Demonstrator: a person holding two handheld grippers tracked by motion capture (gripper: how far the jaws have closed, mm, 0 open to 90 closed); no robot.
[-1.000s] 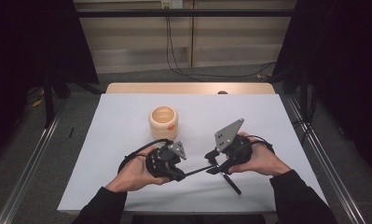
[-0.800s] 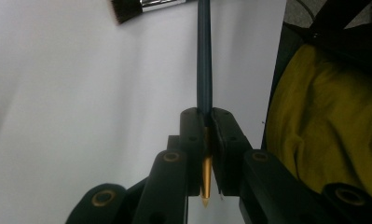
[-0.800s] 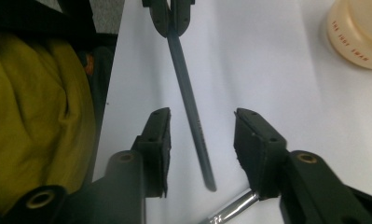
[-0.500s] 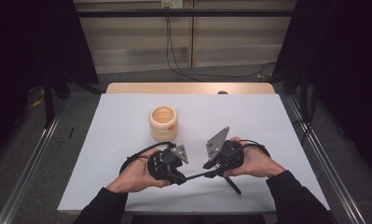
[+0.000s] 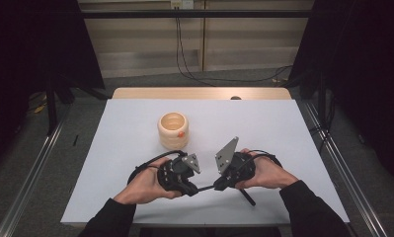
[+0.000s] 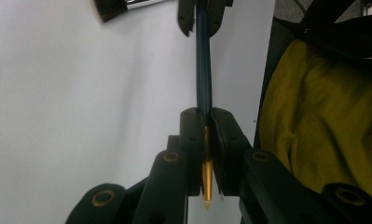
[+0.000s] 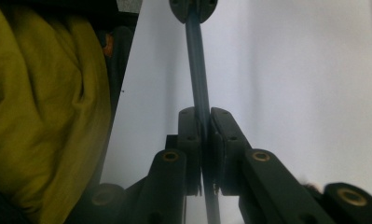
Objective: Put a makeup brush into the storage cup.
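Note:
A thin dark blue brush handle (image 5: 207, 188) with a gold pointed end (image 6: 207, 182) spans the gap between my two grippers, low over the white table (image 5: 283, 128). My left gripper (image 5: 194, 190) (image 6: 205, 116) is shut on it near the gold end. My right gripper (image 5: 218, 186) (image 7: 202, 114) faces the left one and has just closed its jaws on the handle (image 7: 197, 70) farther along. In each gripper view the other gripper's jaws clamp the handle at the top edge. A hand wraps each gripper.
A beige ribbed cup (image 5: 173, 130) with an orange spot stands behind the grippers, left of centre. A black brush (image 5: 247, 197) (image 6: 110, 7) lies on the table under the right hand. Yellow cloth (image 6: 314, 126) hangs past the near edge.
The right hand has sunk and come slightly left toward the left gripper, its grey plate tilting lower. Its jaws closed on the handle. The left hand stayed put.

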